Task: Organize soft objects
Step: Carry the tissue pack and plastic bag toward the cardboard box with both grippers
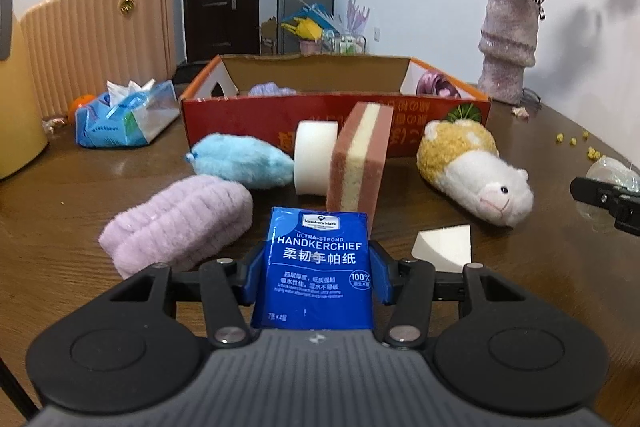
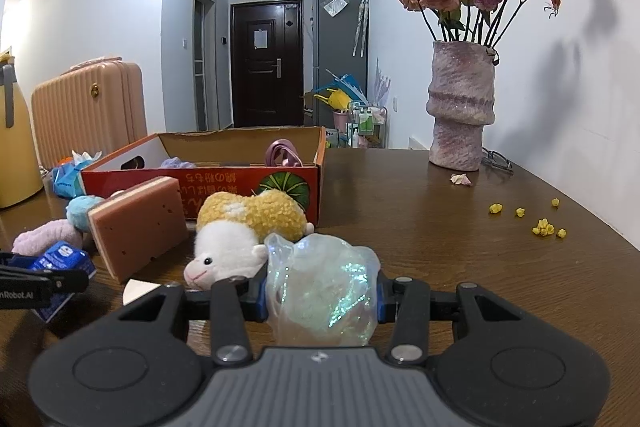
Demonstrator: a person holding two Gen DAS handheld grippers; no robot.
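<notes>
1. The left gripper point(image 1: 316, 277) is clamped on the handkerchief pack point(image 1: 318, 267) — carry it toward 12 o'clock, high enough to clear the sponge point(image 1: 358, 159), into the cardboard box point(image 1: 280, 119).
2. The right gripper point(image 2: 320, 297) squeezes the iridescent pouch point(image 2: 322, 287); take it to the box at 11 o'clock — pass above the plush sheep point(image 2: 244, 235).

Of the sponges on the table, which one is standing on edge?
The pink-and-cream layered sponge stands on edge before the cardboard box. The white wedge sponge lies flat, nearer the left tool.
</notes>
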